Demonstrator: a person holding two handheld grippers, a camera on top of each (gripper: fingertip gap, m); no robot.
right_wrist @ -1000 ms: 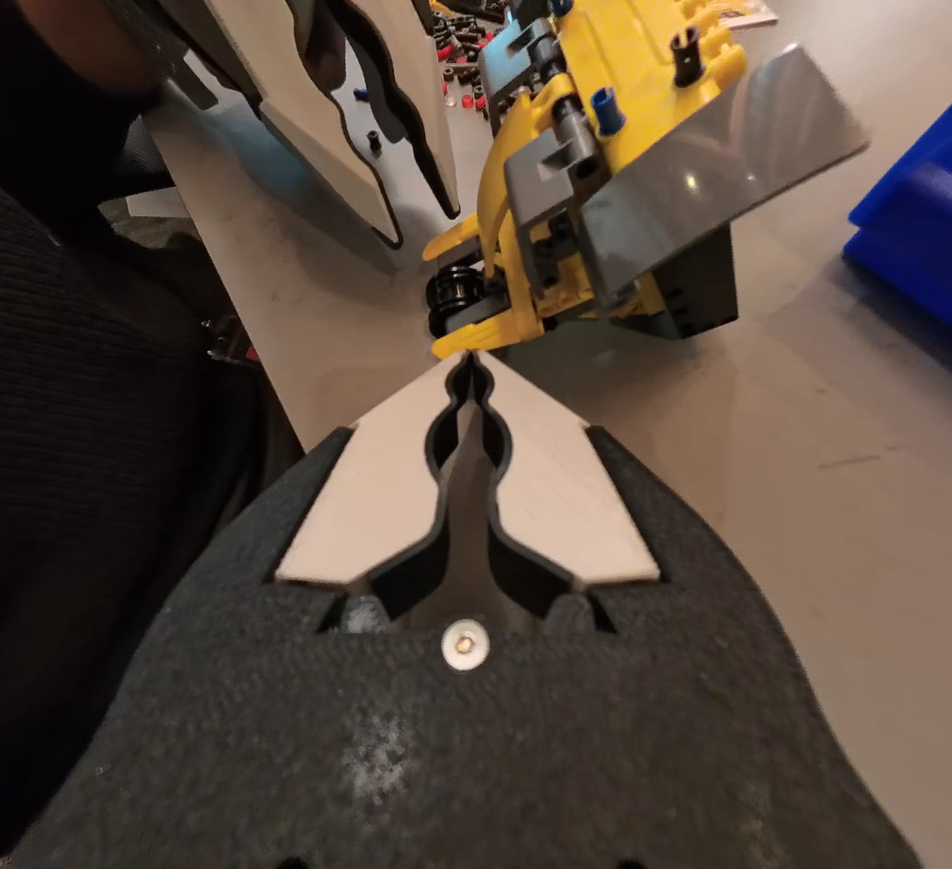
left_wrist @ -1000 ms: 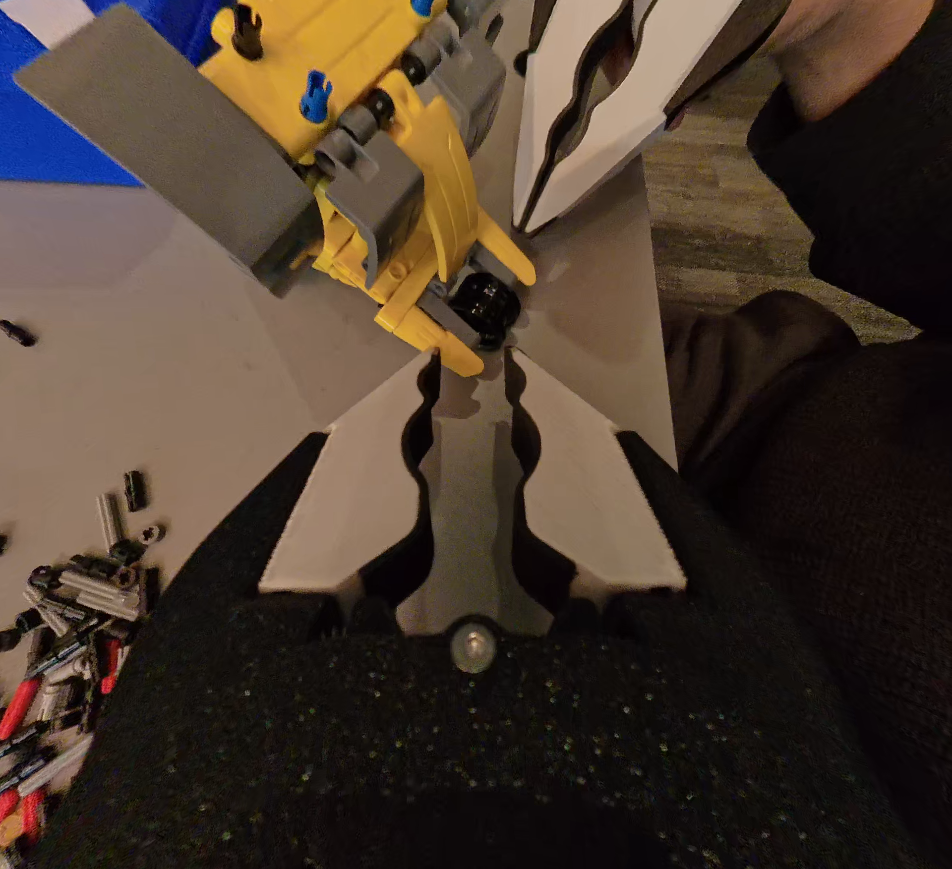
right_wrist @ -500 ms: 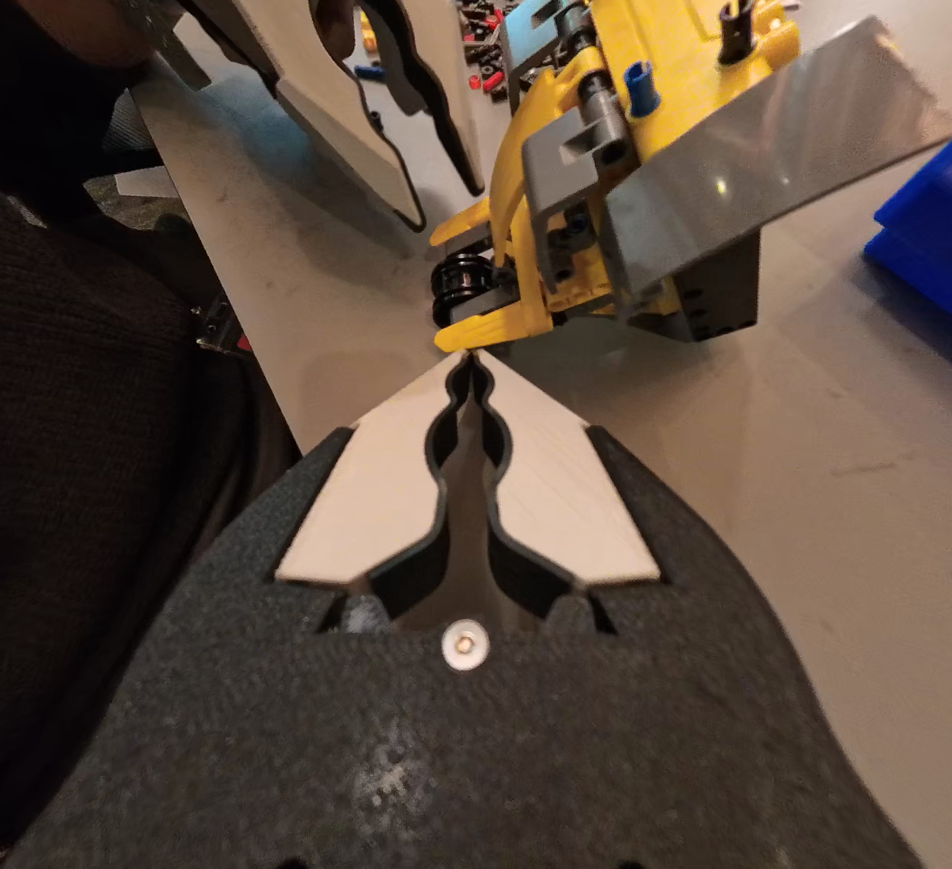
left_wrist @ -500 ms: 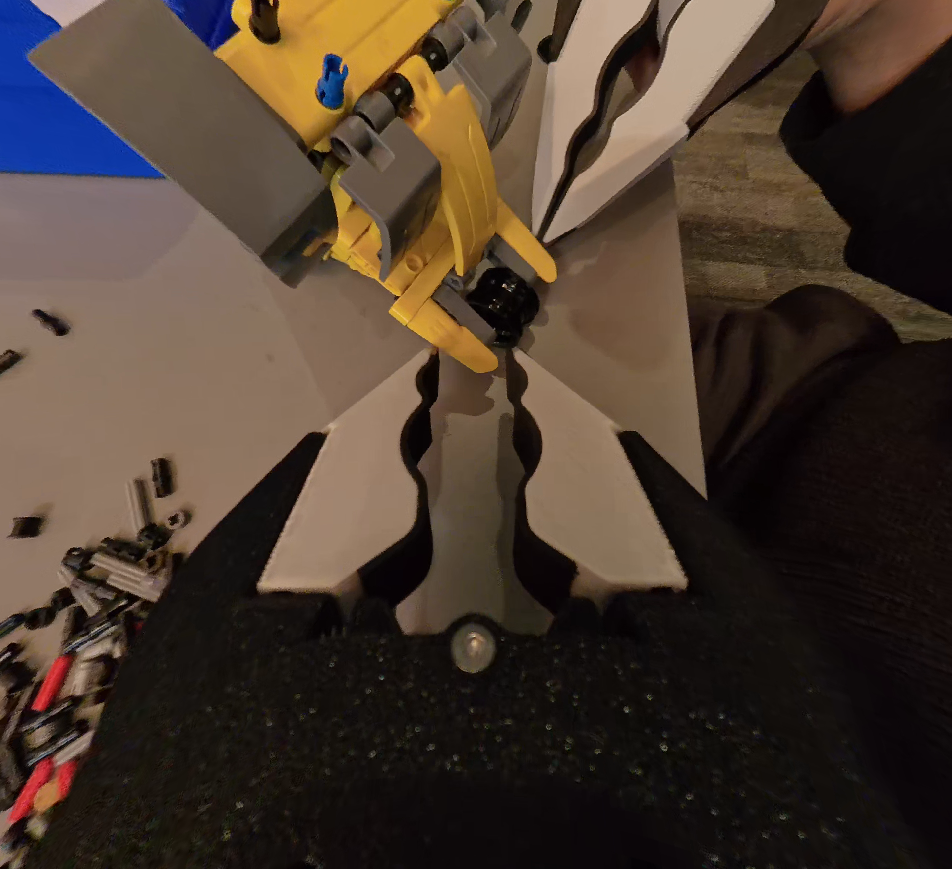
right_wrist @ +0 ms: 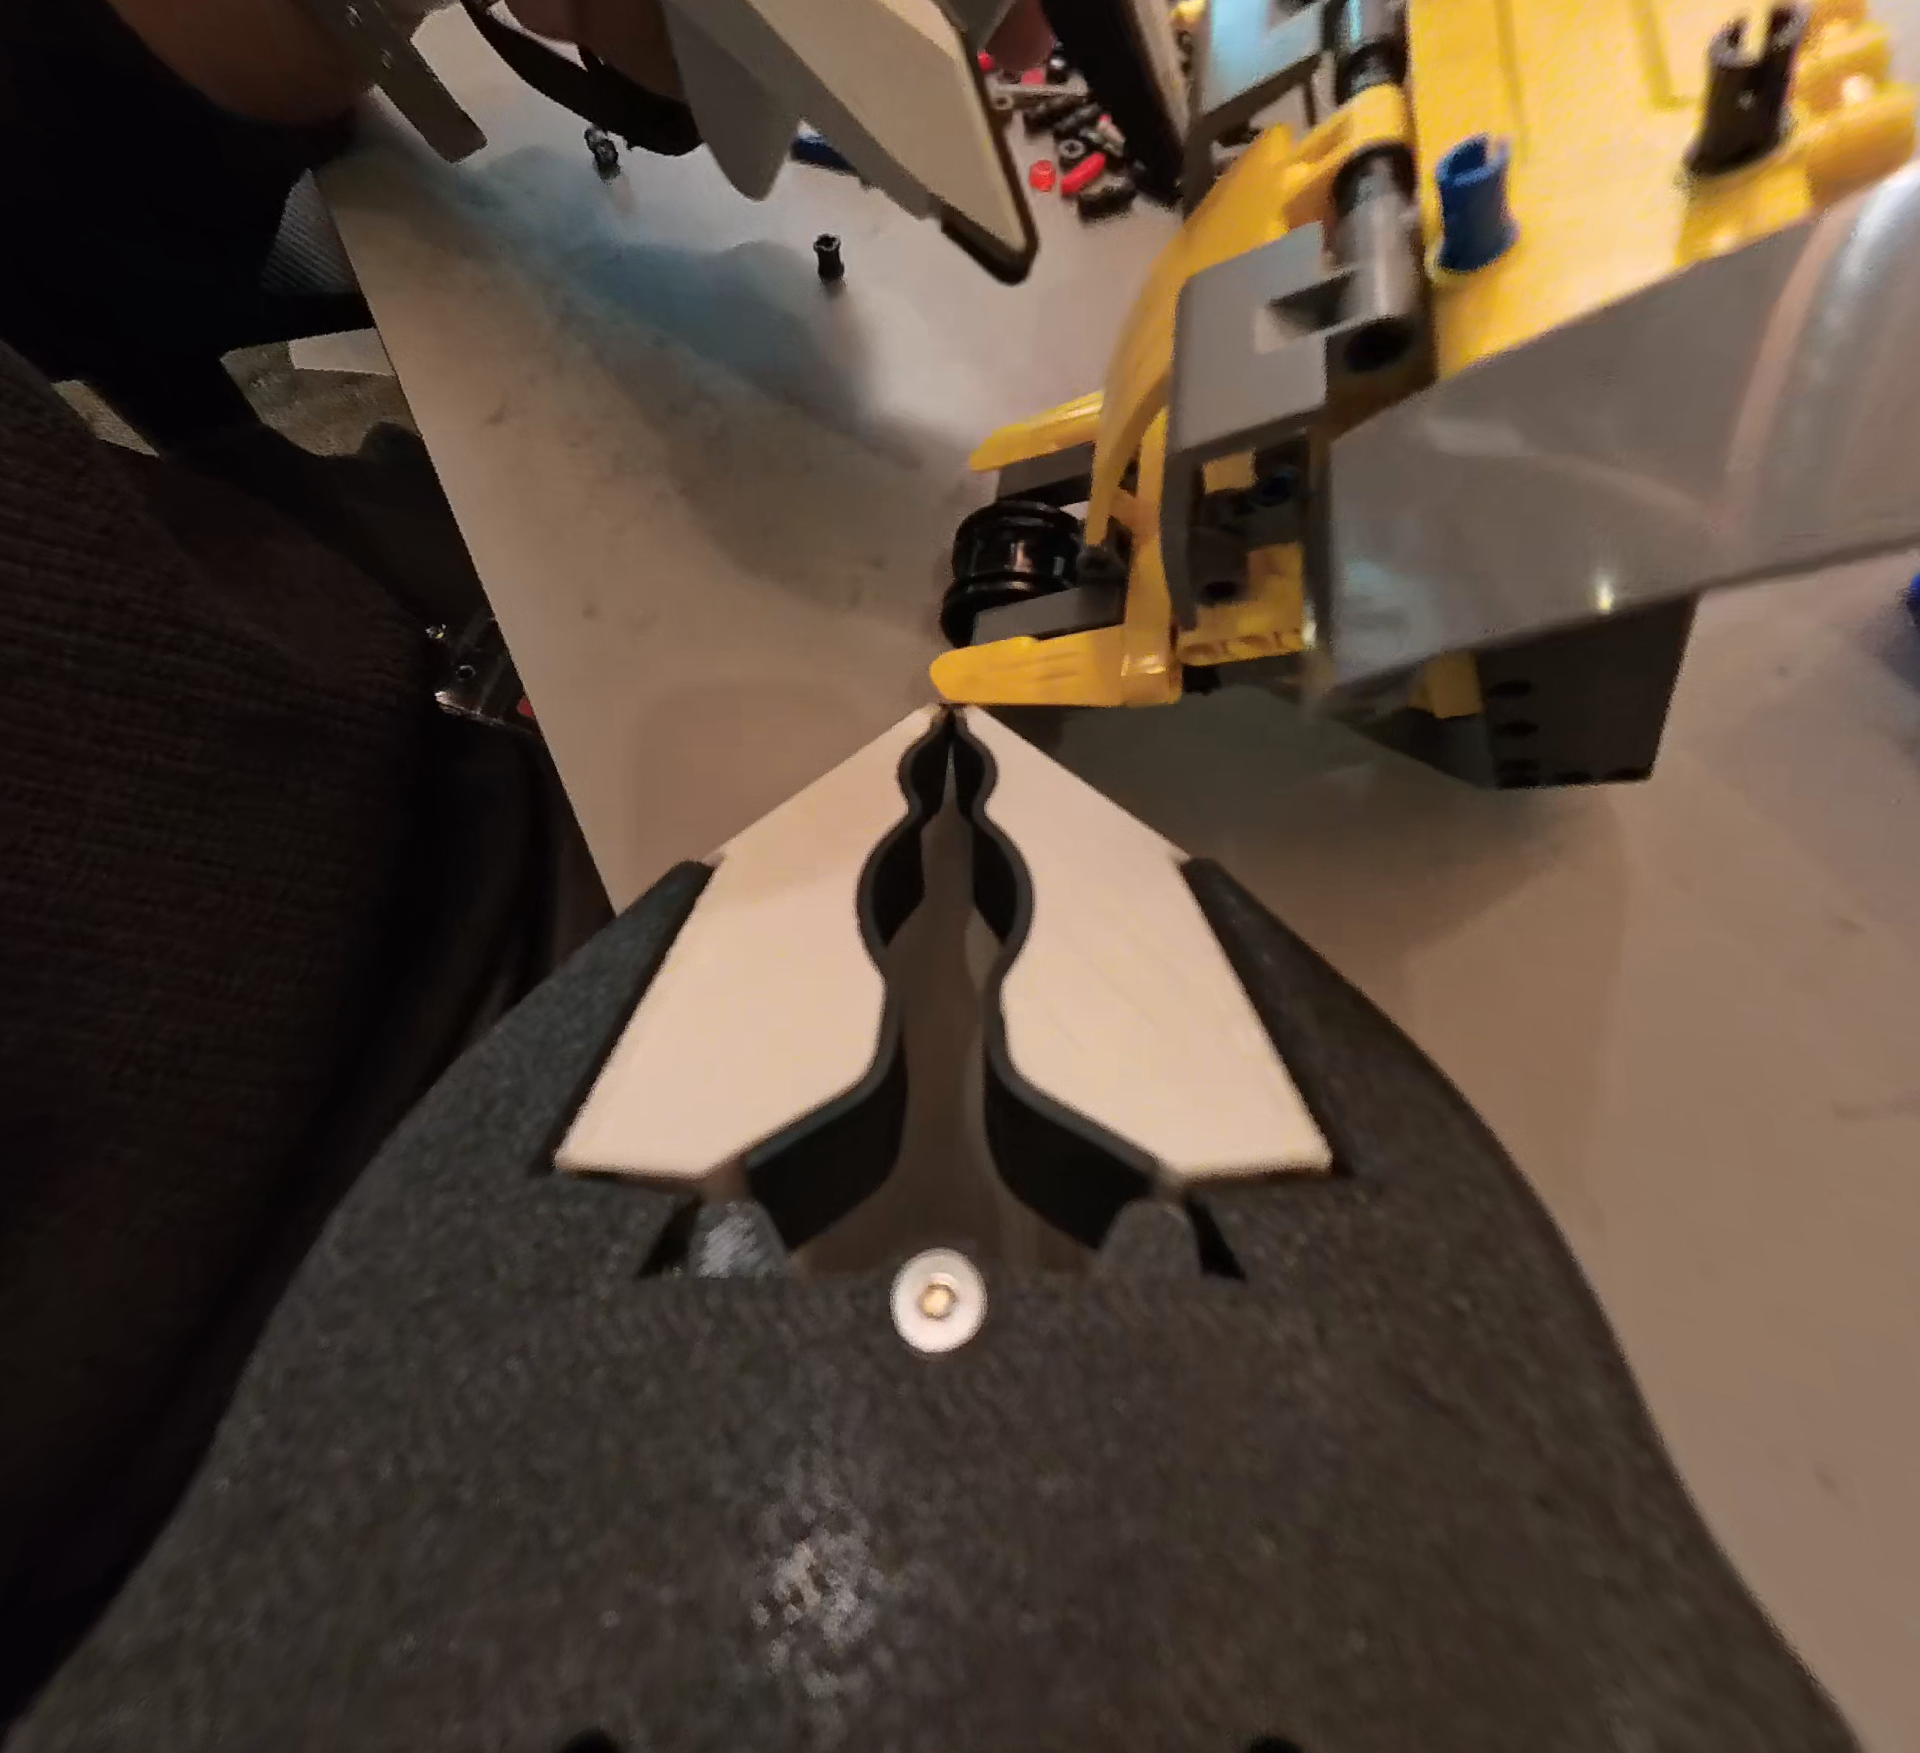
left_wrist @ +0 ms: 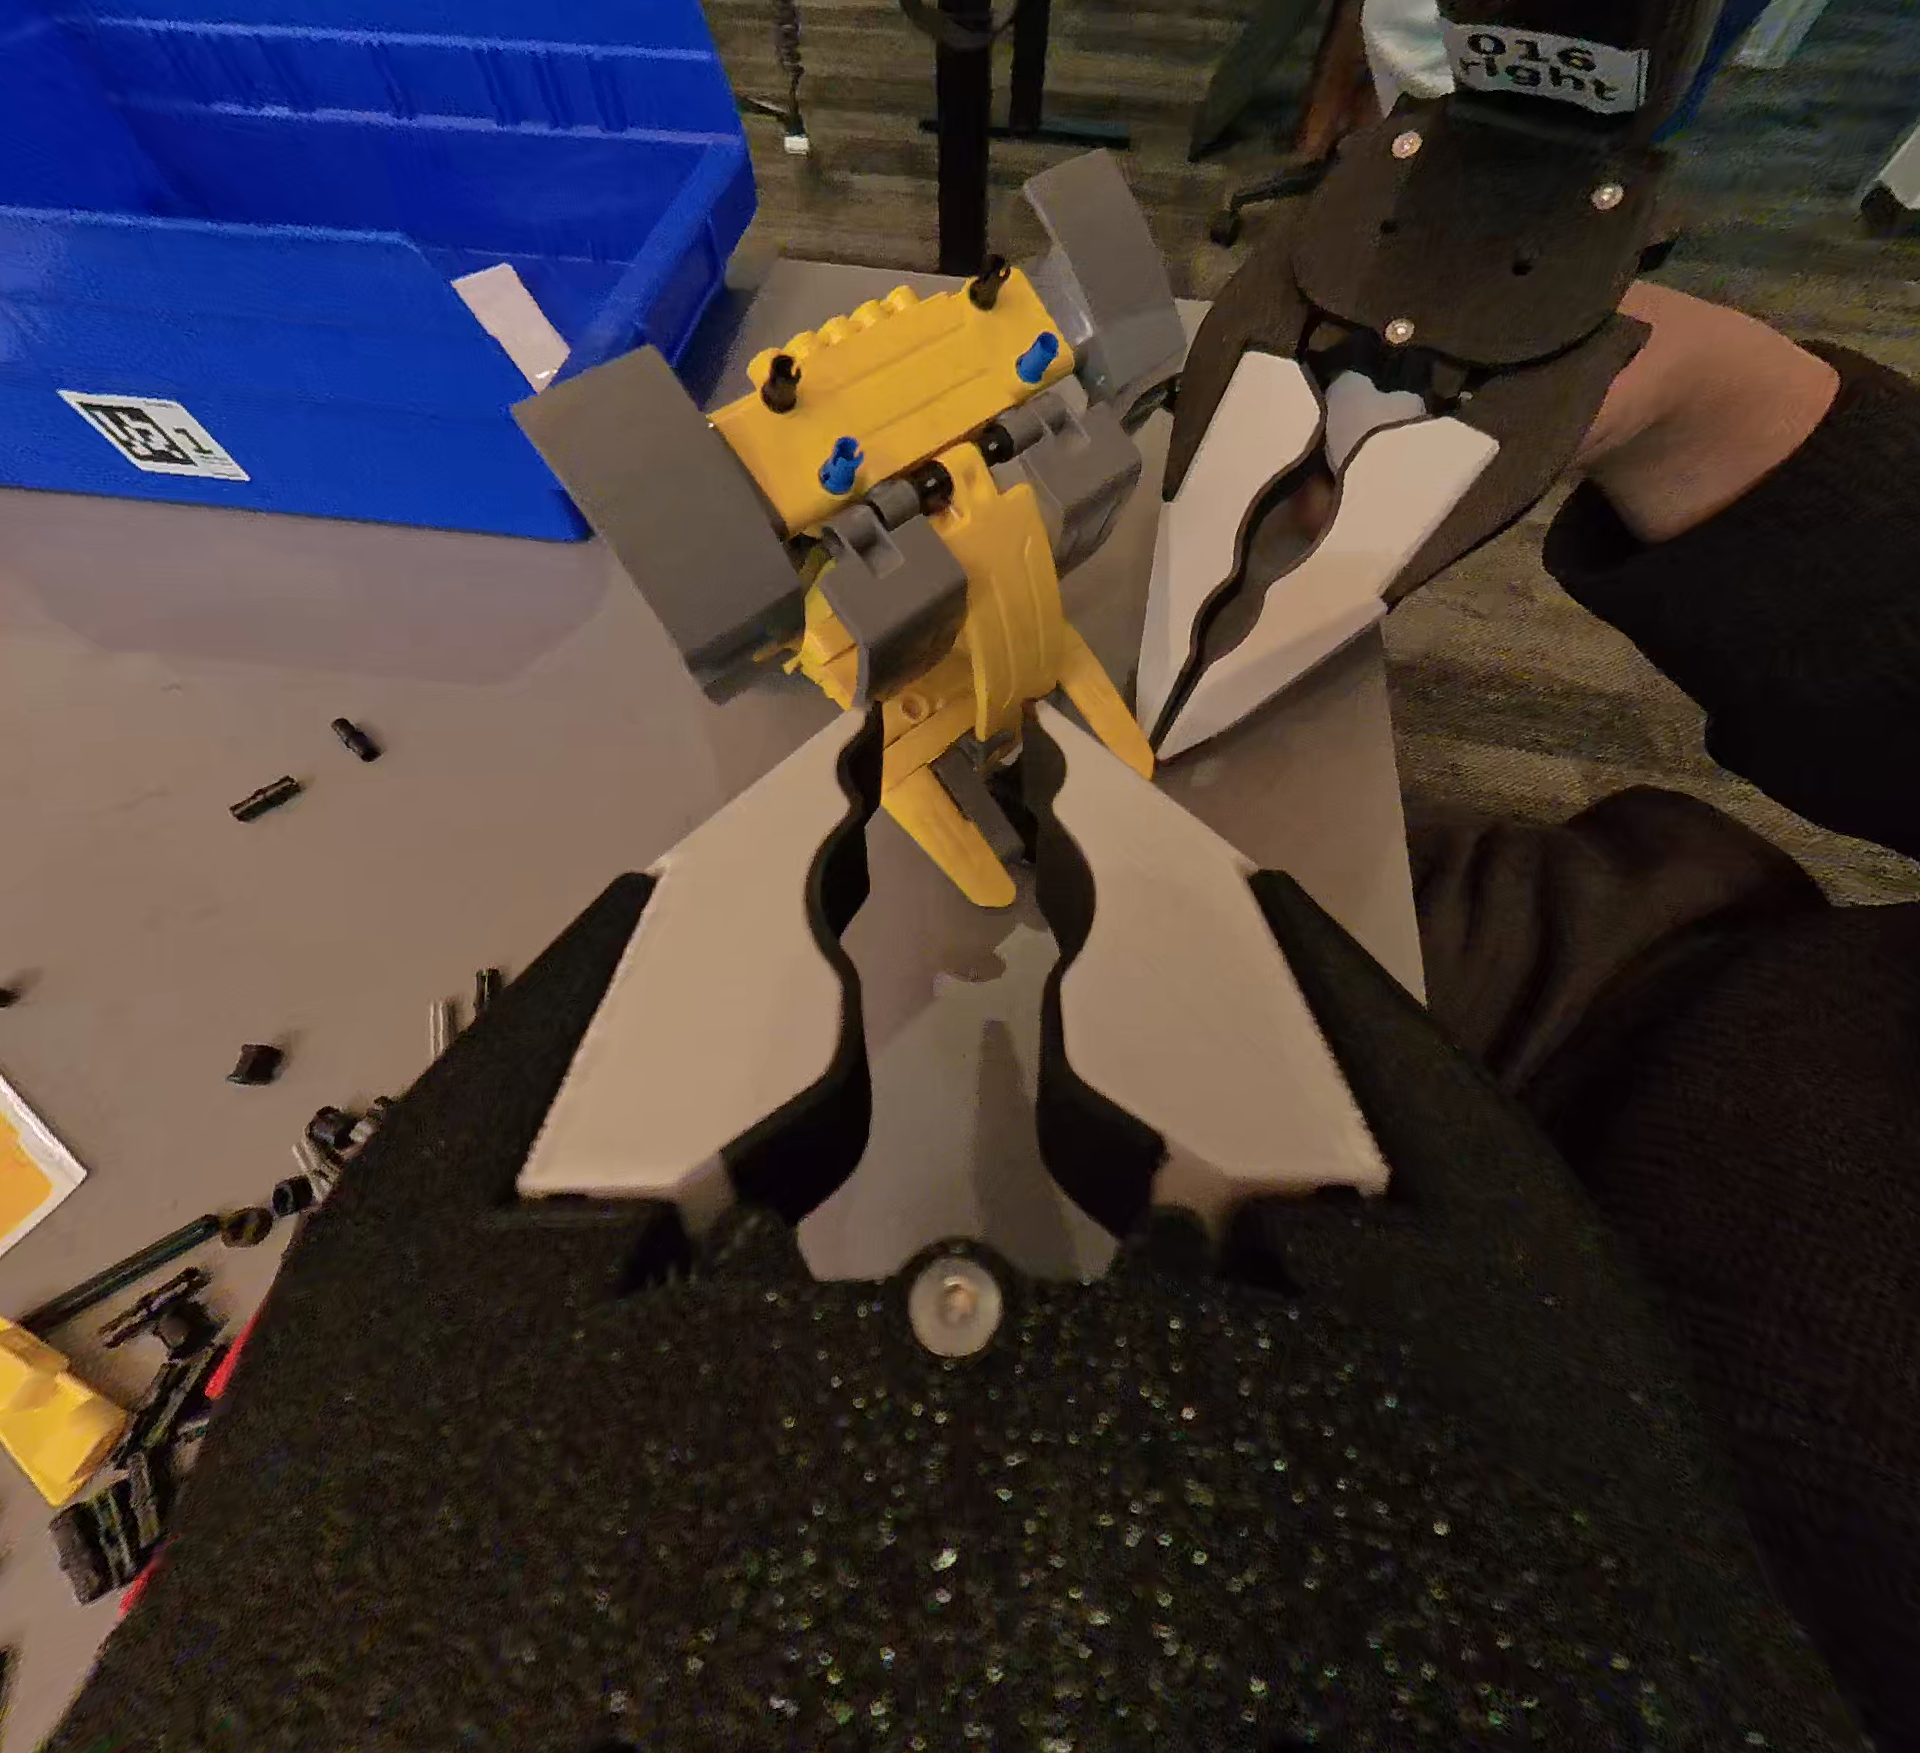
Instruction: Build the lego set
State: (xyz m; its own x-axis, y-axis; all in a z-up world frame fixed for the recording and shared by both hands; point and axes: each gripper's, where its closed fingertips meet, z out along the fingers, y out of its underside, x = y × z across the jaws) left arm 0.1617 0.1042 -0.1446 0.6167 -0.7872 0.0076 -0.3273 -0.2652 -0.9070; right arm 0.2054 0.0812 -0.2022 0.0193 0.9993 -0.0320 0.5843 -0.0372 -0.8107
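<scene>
A yellow and grey brick-built model (left_wrist: 894, 399) with grey side panels and blue and black pins stands on the grey table (left_wrist: 416, 768). My left gripper (left_wrist: 951, 727) is open, and the model's yellow front prongs (left_wrist: 951, 830) lie between its fingers. A small black wheel (right_wrist: 1013, 560) sits between the prongs. My right gripper (right_wrist: 948, 714) is shut and empty, its tips at the end of the lower yellow prong (right_wrist: 1039, 669). It also shows in the left wrist view (left_wrist: 1155, 747), beside the model. The left gripper (right_wrist: 1086, 217) shows at the top of the right wrist view.
A blue bin (left_wrist: 312, 249) stands behind the model at the left. Loose small black, grey and red parts (left_wrist: 156, 1340) lie at the near left. The table edge (left_wrist: 1397, 820) runs close on the right, with a person's dark sleeve (left_wrist: 1766, 612) beyond. The tips of one gripper are about 8 centimeters away from the tips of the other.
My left gripper has moved forward, so the yellow prongs that were in front of its tips now lie between its fingers. The right gripper stays shut by the prong tip.
</scene>
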